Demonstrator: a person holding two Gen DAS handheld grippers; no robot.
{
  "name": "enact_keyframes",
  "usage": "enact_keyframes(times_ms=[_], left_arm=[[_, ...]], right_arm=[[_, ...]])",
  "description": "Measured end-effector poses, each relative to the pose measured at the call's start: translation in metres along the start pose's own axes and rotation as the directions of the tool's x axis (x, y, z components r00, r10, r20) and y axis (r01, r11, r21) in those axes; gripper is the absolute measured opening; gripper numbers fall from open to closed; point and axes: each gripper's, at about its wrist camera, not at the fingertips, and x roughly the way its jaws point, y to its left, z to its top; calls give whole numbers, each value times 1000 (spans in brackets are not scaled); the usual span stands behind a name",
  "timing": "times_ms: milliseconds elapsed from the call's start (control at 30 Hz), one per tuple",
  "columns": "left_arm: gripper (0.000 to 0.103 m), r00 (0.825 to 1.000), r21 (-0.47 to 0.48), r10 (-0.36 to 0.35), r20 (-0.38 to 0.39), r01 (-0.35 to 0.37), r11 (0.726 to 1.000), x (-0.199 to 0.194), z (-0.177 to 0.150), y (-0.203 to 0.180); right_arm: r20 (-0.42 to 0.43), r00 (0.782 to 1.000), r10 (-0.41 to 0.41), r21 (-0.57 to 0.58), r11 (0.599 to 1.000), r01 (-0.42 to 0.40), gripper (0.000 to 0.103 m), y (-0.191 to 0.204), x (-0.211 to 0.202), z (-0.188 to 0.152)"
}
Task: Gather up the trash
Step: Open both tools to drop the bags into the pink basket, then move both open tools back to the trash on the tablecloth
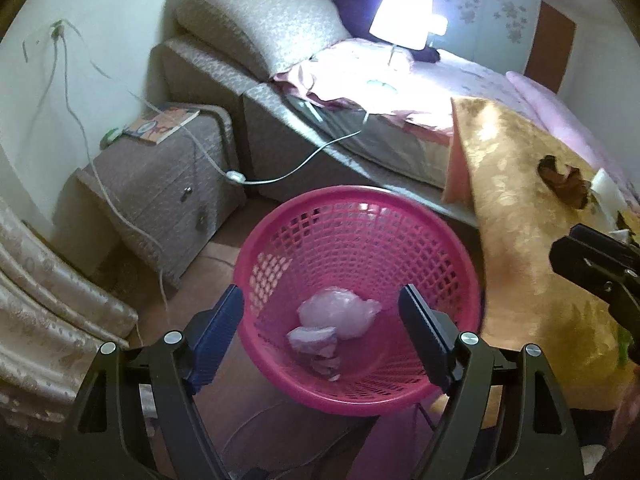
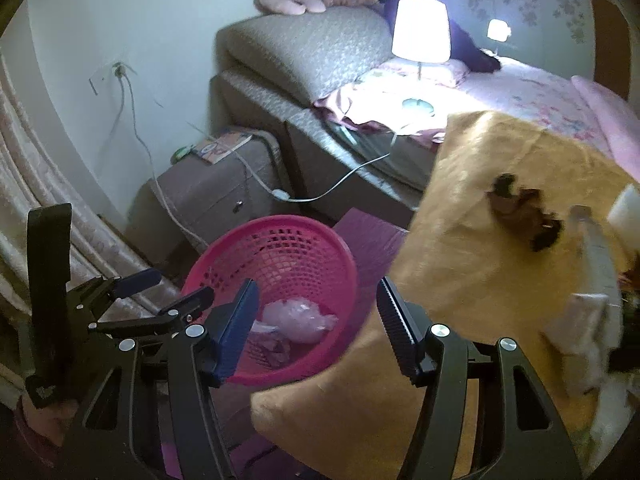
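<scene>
A pink mesh basket (image 1: 448, 280) stands on the floor and holds a crumpled clear plastic bag (image 1: 340, 314) and a pale wrapper (image 1: 314, 342). My left gripper (image 1: 320, 316) is open and empty right above the basket. The basket (image 2: 320, 248) also shows in the right wrist view, with the plastic bag (image 2: 298, 320) inside. My right gripper (image 2: 316, 308) is open and empty between the basket and a table with a golden cloth (image 2: 472, 240). On that cloth lie a brown scrap (image 2: 524, 210), a clear bottle (image 2: 596, 252) and white paper (image 2: 580, 316). The left gripper (image 2: 160, 290) appears at the left.
A bed (image 1: 460, 80) with a lit lamp (image 1: 400, 16) lies behind. A bedside cabinet (image 1: 160, 184) with a book (image 1: 160, 122) and trailing white cables (image 1: 304, 160) stands left of the basket. A curtain (image 1: 40, 300) hangs at the far left.
</scene>
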Motion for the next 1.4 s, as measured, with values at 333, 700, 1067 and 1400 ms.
enact_keyframes(times_ms=[333, 700, 1067, 1400], left_arm=[[80, 994, 103, -106, 8, 105, 989, -11, -7, -40], [81, 972, 226, -233, -32, 234, 946, -25, -17, -94], [81, 897, 331, -416, -153, 443, 833, -42, -34, -172], [81, 829, 367, -507, -235, 559, 744, -40, -48, -249]], right_arm=[[89, 981, -175, 99, 981, 166, 59, -64, -66, -25], [94, 907, -410, 254, 891, 377, 62, -144, -126, -78], [81, 879, -469, 352, 839, 415, 66, -180, -151, -113], [91, 868, -488, 399, 817, 417, 66, -194, -166, -125]])
